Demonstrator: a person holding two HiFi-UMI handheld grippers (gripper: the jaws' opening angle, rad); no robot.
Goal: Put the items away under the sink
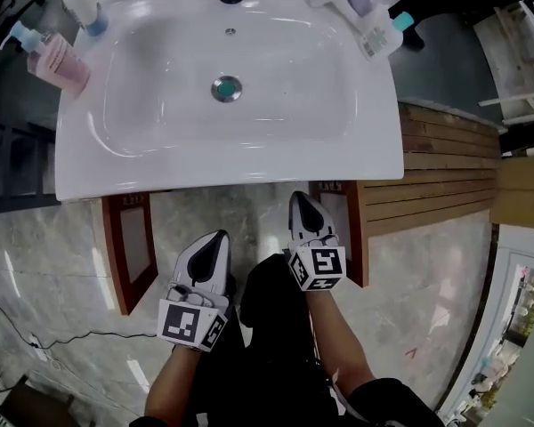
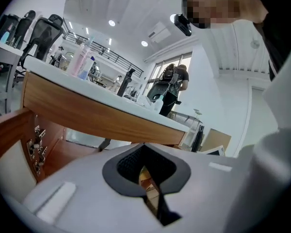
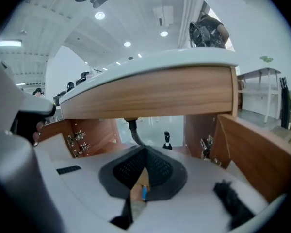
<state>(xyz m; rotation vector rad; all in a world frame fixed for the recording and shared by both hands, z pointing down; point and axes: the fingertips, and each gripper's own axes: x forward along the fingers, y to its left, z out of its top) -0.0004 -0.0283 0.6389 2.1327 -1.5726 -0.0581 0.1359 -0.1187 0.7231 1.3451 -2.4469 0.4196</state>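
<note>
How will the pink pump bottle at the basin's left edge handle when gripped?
The pink pump bottle looks like smooth plastic, so probably firm yet slippery. It seems mostly full, hence likely heavy. Standing tall at the basin rim, a sideways push could tip it.

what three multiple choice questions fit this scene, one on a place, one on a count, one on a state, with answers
1. Where is the pink bottle?
A in the basin
B at the sink's left edge
C on the floor

2. How many doors under the sink stand open?
A none
B one
C two

3. How are the right tongs?
A shut
B wide open
C clamped on a bottle

Answers:
1 B, it sits by the left rim.
2 C, one door swings out on each side below the sink.
3 A, the jaws meet at their tips.
</note>
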